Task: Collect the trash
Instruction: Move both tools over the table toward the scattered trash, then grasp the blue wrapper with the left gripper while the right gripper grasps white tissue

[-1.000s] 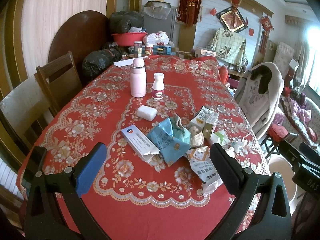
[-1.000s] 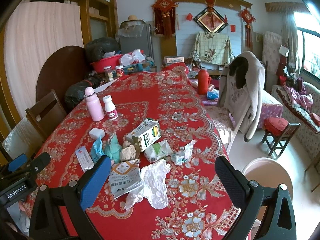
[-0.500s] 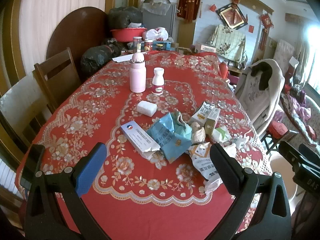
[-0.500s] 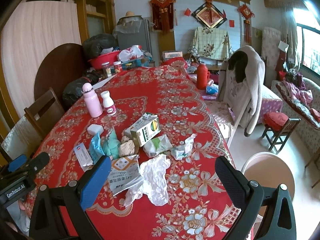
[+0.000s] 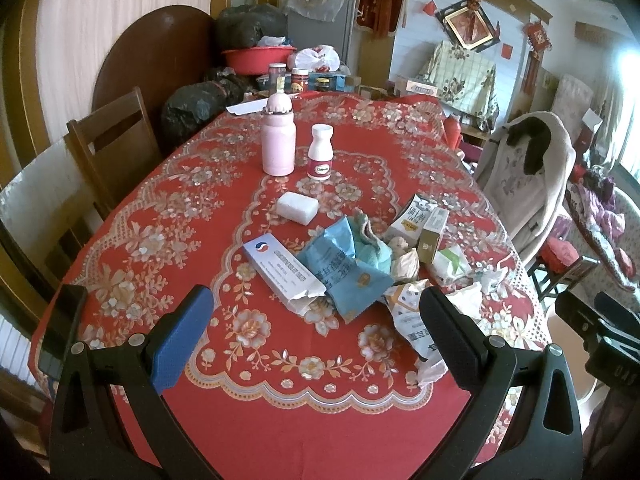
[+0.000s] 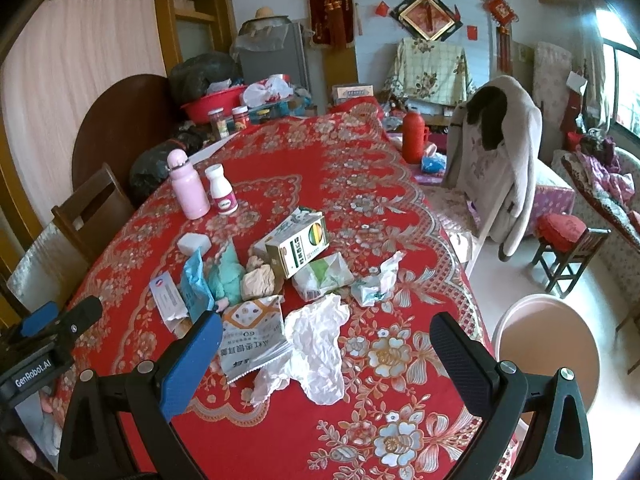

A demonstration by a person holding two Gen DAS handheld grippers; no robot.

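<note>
A pile of trash lies on the red tablecloth: a white flat box, a blue wrapper, a printed white bag, crumpled white paper, a green-and-white carton and a small crumpled wrapper. My left gripper is open and empty, held above the near table edge, short of the pile. My right gripper is open and empty, with the crumpled paper between its fingers in the view, below it.
A pink bottle, a white pill bottle and a white block stand further back. Wooden chairs are on the left. A chair with a coat and a round beige bin are on the right.
Both grippers have moved slightly forward toward the pile; the trash sits a little closer in both views. Jaws stay open.
</note>
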